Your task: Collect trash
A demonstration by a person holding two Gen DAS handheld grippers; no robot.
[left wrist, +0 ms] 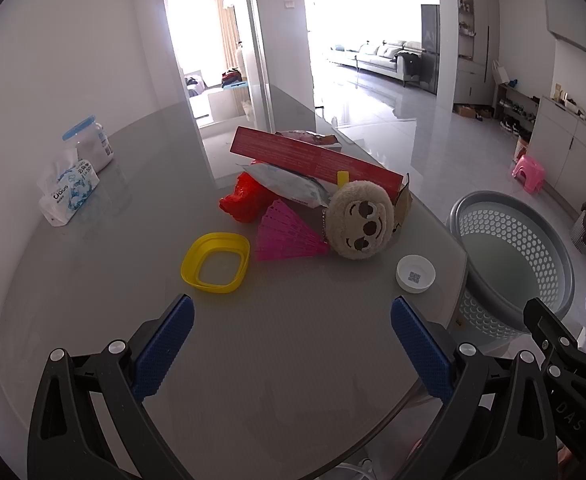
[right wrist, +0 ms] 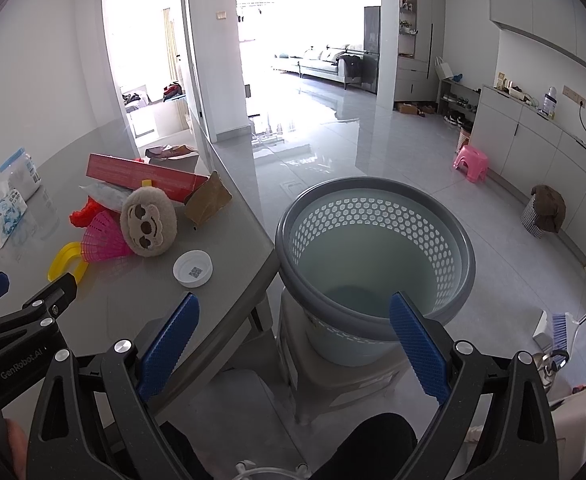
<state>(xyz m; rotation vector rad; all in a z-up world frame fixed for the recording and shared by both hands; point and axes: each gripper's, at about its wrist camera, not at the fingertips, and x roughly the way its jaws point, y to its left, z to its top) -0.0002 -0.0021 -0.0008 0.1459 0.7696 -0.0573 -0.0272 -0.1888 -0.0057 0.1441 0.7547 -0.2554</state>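
Observation:
A pile lies on the grey table: a long red box, a red plastic bag, a silver packet, a pink fan-like piece, a plush sloth face, a yellow ring-shaped lid and a white cap. My left gripper is open and empty above the table, short of the pile. My right gripper is open and empty over the near rim of the grey perforated basket, which stands beside the table's right edge.
A tissue pack and a blue-lidded jar stand at the table's left. A brown paper piece lies by the red box. The basket sits on a stool. A pink stool and cabinets are farther right.

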